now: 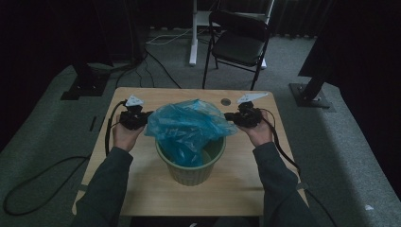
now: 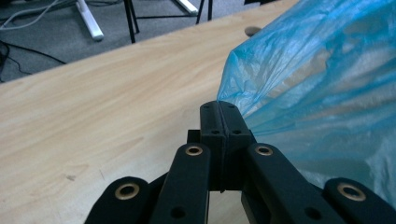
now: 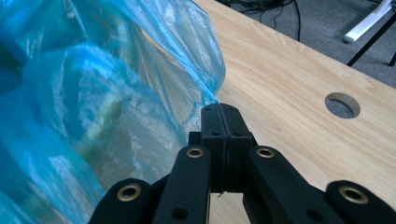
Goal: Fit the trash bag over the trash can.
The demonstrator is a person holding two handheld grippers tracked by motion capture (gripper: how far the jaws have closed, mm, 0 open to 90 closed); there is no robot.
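Bag (image 1: pixel 187 125) of thin blue plastic at frame centre in high view, partly down inside ribbed green bin (image 1: pixel 191 172) on bench (image 1: pixel 142 189), upper part ballooned above the rim and stretched left-right. Left gripper (image 1: pixel 142 118) at left of centre, jaws shut tight on bag edge; same seen in left gripper view, film (image 2: pixel 317 79) pinched at the tips (image 2: pixel 219 109), upper right of frame. Right gripper (image 1: pixel 232 117) at right of centre, jaws likewise closed on opposite edge; film (image 3: pixel 107 93) running from tips (image 3: pixel 219 109) toward upper left. Judged approx. halfway: bag in bin and mouth pulled open, but edge not yet folded over rim, bottom not seated as far as visible. Left to do: spread, lower, cuff round rim. No brands, labels or readable writing on bag, bin or bench.
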